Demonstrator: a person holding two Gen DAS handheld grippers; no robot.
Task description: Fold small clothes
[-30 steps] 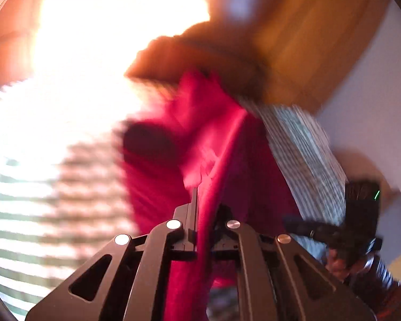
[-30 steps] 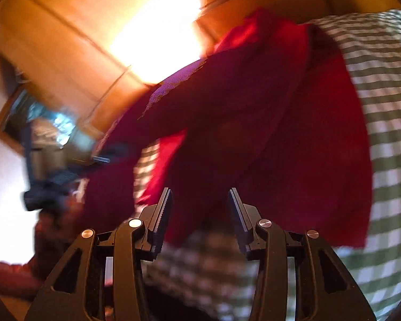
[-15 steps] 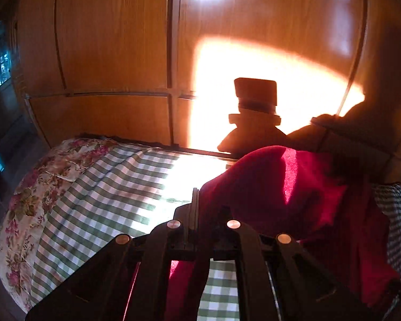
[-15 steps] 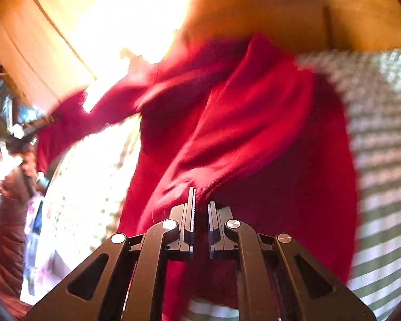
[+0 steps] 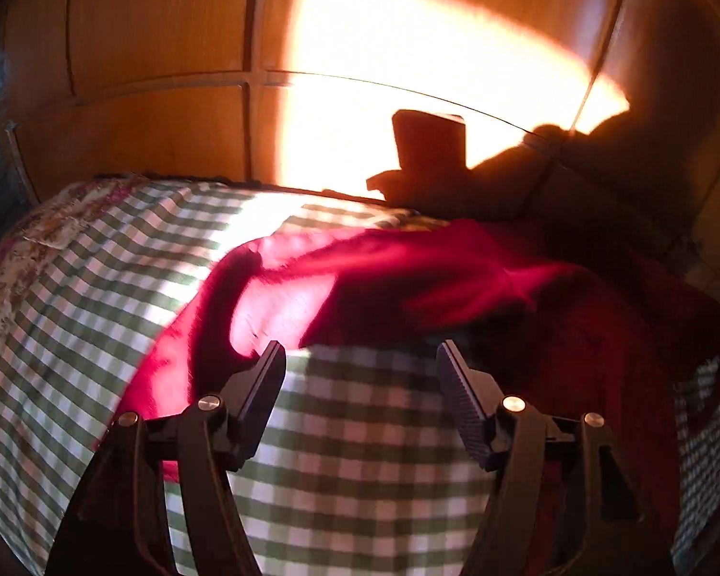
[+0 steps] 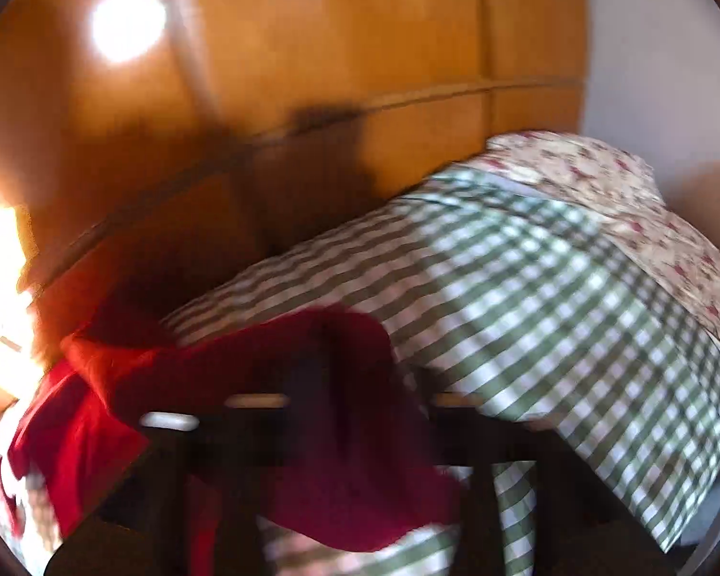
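Note:
A red garment (image 5: pixel 408 283) lies spread and rumpled on the green-and-white checked bed cover (image 5: pixel 360 456). My left gripper (image 5: pixel 360 360) is open and empty, its fingertips just short of the garment's near edge. In the right wrist view the red garment (image 6: pixel 341 432) drapes over the front of my right gripper (image 6: pixel 345 403), which is heavily blurred; its jaws appear shut on the cloth. The rest of the garment trails off to the left there.
A wooden wardrobe (image 5: pixel 168 72) with a bright sun patch stands behind the bed. A floral pillow or quilt (image 6: pixel 624 201) lies at the bed's end. A white wall (image 6: pixel 657 72) is at the right.
My left gripper has opened and let go of the red garment, which now lies on the bed. My right gripper has swung sideways with the cloth still over it.

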